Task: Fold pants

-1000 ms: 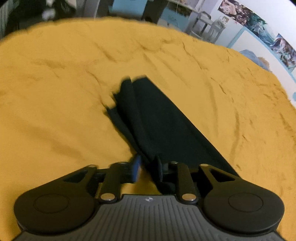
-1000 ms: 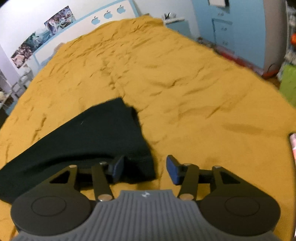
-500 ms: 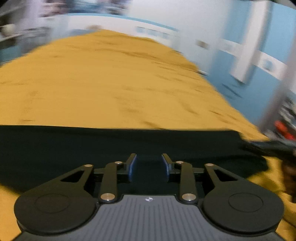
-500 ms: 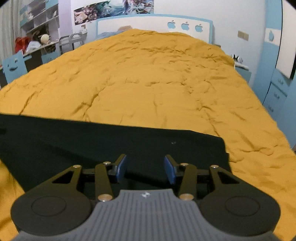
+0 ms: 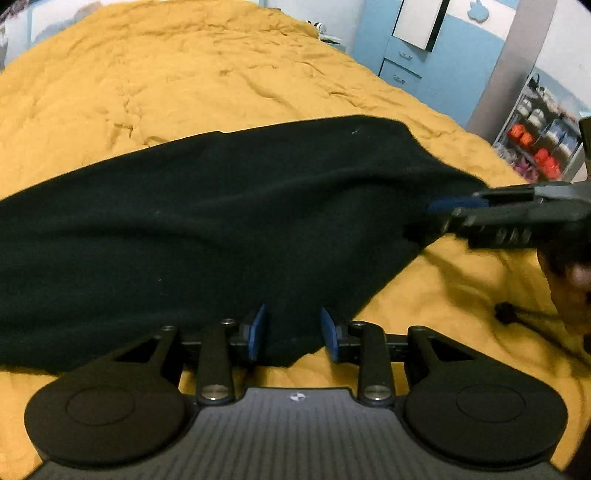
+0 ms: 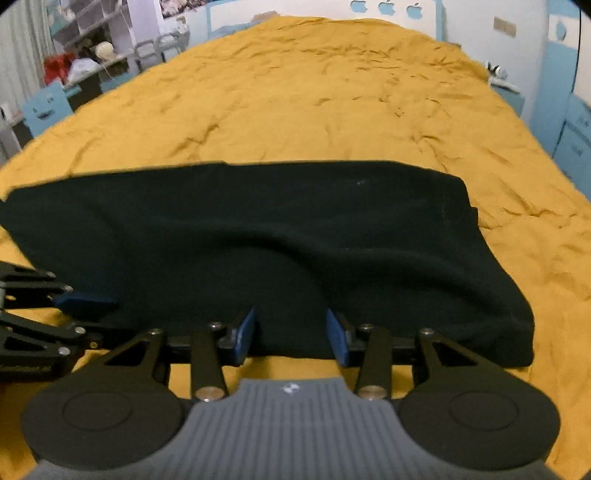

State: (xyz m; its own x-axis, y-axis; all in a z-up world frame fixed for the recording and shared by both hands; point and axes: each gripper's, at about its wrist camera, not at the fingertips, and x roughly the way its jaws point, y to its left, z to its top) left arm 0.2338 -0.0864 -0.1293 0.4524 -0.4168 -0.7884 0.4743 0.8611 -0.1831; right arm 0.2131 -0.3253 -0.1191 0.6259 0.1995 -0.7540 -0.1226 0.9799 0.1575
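We see the pants (image 6: 258,240) lying lengthwise across mid-frame, near hem between both parted, empty claws: left claw (image 5: 293,334), right claw (image 6: 291,334)

Left wrist view: low and close over near edge of dark pants (image 5: 207,229), angled down across yellow bedspread (image 5: 155,74) toward blue cabinets (image 5: 436,62). Right wrist view: likewise low, close, facing headboard wall (image 6: 295,7). Shared: pants, bedspread; each catches the other gripper, right gripper (image 5: 454,214) at frame right, left gripper (image 6: 81,310) at frame left.
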